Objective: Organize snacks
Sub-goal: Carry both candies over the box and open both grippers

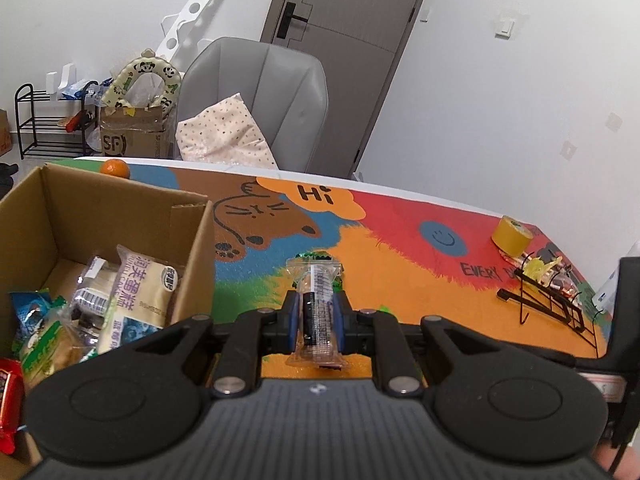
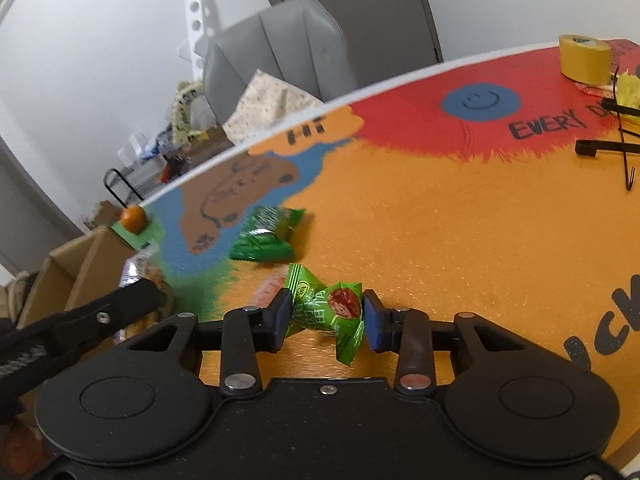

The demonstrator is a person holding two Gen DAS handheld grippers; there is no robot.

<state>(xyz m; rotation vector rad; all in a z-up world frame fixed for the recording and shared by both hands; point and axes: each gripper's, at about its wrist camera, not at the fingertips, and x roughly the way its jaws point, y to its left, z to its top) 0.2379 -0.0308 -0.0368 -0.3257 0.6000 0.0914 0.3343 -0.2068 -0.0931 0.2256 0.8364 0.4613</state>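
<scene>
Snacks partly sorted: several packets already in cardboard box, left of left gripper. Left gripper clamped tight on clear-wrapped snack bar, held above mat, not yet boxed. Right gripper jaws narrowed around green candy on mat, pads touching or nearly. Ahead, two green packets left to collect.
</scene>
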